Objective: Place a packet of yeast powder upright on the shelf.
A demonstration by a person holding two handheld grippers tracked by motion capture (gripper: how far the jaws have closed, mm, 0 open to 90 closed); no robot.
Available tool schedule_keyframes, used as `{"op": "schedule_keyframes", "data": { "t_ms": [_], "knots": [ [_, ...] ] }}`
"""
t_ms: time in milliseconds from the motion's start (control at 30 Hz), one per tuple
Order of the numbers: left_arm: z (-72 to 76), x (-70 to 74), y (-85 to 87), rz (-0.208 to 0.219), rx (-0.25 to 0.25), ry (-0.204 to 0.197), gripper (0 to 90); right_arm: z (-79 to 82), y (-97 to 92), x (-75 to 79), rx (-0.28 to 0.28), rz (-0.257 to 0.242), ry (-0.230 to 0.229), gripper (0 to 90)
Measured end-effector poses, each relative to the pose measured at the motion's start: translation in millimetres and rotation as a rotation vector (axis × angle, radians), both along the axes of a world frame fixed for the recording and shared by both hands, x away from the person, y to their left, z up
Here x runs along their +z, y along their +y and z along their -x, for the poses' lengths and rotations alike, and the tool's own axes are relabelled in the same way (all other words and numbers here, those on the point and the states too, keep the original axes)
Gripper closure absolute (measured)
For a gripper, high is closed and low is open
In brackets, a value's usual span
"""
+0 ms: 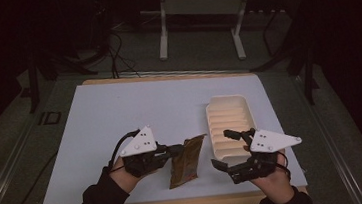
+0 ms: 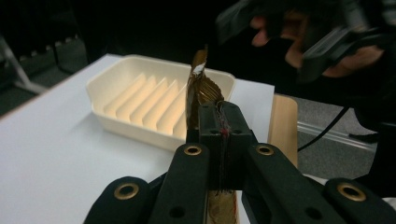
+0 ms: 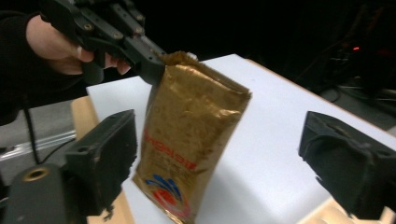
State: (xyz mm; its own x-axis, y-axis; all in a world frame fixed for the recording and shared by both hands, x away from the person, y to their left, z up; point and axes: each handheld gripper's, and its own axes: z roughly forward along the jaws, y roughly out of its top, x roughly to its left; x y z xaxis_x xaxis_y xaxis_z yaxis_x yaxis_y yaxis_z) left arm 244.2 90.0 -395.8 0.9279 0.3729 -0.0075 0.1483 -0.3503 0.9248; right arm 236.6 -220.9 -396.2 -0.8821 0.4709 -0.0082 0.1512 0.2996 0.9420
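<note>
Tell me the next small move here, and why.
Probably carry the gold foil snack packet toward the ribbed cream plastic tray. The left gripper is shut on the packet's edge, the tray beside it lies empty, and the right gripper waits open.

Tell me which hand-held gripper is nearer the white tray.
Right. The right hand-held gripper sits open at the near end of the white tray, one jaw over its rim. The left hand-held gripper grips the gold packet beside the tray.
</note>
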Motion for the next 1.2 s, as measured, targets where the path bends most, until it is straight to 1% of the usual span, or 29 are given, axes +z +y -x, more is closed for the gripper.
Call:
{"op": "schedule_keyframes", "data": {
  "t_ms": [33,67,133,200,267,333,367,433,467,500,533,567,600,633,667,700,767,800,833,867,967,1000,1033,1100,1167,1200],
  "knots": [
    [1.2,1.8,-0.7,-0.001,-0.004,-0.009,89.8,-0.8,2.0,0.0,0.008,-0.004,-0.001,11.9],
    [2.3,3.4,-1.4,0.012,-0.006,-0.010,89.8,-1.3,3.8,0.0,0.014,-0.008,0.002,12.6],
    [3.8,5.5,-2.3,0.019,-0.012,-0.019,89.8,-3.4,7.4,-0.5,0.028,-0.013,0.019,12.7],
    [6.0,8.0,-3.4,0.041,-0.031,-0.027,89.8,-6.1,10.3,-1.5,0.040,-0.016,0.037,13.1],
    [9.0,11.0,-5.1,0.049,-0.036,-0.041,89.8,-7.9,12.4,-2.6,0.045,-0.014,0.042,13.8],
    [10.1,12.5,-5.9,0.054,-0.046,-0.043,89.8,-9.2,13.5,-3.2,0.050,-0.015,0.050,13.8],
    [13.5,15.8,-9.1,0.058,-0.051,-0.053,89.8,-11.6,16.6,-3.4,0.066,-0.018,0.063,14.7],
    [15.3,16.6,-11.5,0.064,-0.053,-0.053,89.8,-12.7,18.3,-3.1,0.084,-0.015,0.071,16.8],
    [16.4,16.9,-12.8,0.066,-0.052,-0.054,89.8,-12.7,19.4,-3.3,0.085,-0.012,0.072,19.0],
    [17.5,16.9,-14.0,0.074,-0.051,-0.053,89.8,-13.3,20.2,-3.6,0.102,-0.005,0.087,22.8],
    [18.3,17.5,-15.0,0.069,-0.056,-0.054,89.8,-13.3,21.0,-4.0,0.110,0.002,0.093,23.9],
    [18.3,17.5,-15.0,0.069,-0.056,-0.054,89.8,-12.7,21.5,-4.2,0.109,0.009,0.090,30.3],
    [19.4,17.8,-16.4,0.067,-0.055,-0.060,89.8,-12.7,21.5,-4.2,0.109,0.009,0.090,30.3],
    [20.1,18.2,-17.4,0.062,-0.052,-0.059,89.8,-13.0,21.8,-4.4,0.126,0.015,0.096,34.4],
    [20.7,18.5,-19.1,0.048,-0.048,-0.050,89.8,-11.4,21.5,-3.1,0.129,0.026,0.079,37.5],
    [20.6,18.4,-19.3,0.050,-0.053,-0.052,89.8,-11.6,20.8,-1.6,0.143,0.030,0.086,40.9],
    [20.7,18.3,-19.8,0.051,-0.052,-0.053,89.7,-11.9,20.1,-0.2,0.149,0.030,0.087,41.4],
    [20.6,18.2,-20.0,0.055,-0.051,-0.051,89.8,-11.7,19.6,1.3,0.156,0.035,0.084,44.5],
    [20.3,18.2,-20.1,0.063,-0.058,-0.043,89.7,-12.0,19.7,2.3,0.175,0.043,0.089,46.0],
    [20.2,18.3,-20.1,0.062,-0.054,-0.045,89.7,-11.8,19.8,3.2,0.176,0.056,0.086,48.9],
    [19.7,17.7,-20.7,0.058,-0.056,-0.045,89.7,-12.4,19.8,4.7,0.208,0.107,0.082,57.4],
    [19.5,17.1,-21.0,0.057,-0.056,-0.042,89.7,-13.0,20.0,5.2,0.220,0.122,0.084,61.8],
    [19.0,16.7,-20.5,0.057,-0.055,-0.040,89.7,-13.8,20.1,5.9,0.232,0.137,0.094,66.1],
    [17.4,16.0,-18.9,0.057,-0.048,-0.032,89.5,-17.2,19.0,6.9,0.267,0.137,0.122,75.5],
    [15.6,15.0,-17.7,0.068,-0.049,-0.018,89.3,-19.7,18.8,8.4,0.290,0.144,0.138,78.8],
    [15.3,14.6,-17.4,0.069,-0.049,-0.015,89.3,-20.7,19.9,10.7,0.306,0.163,0.141,80.6]
  ]
}}
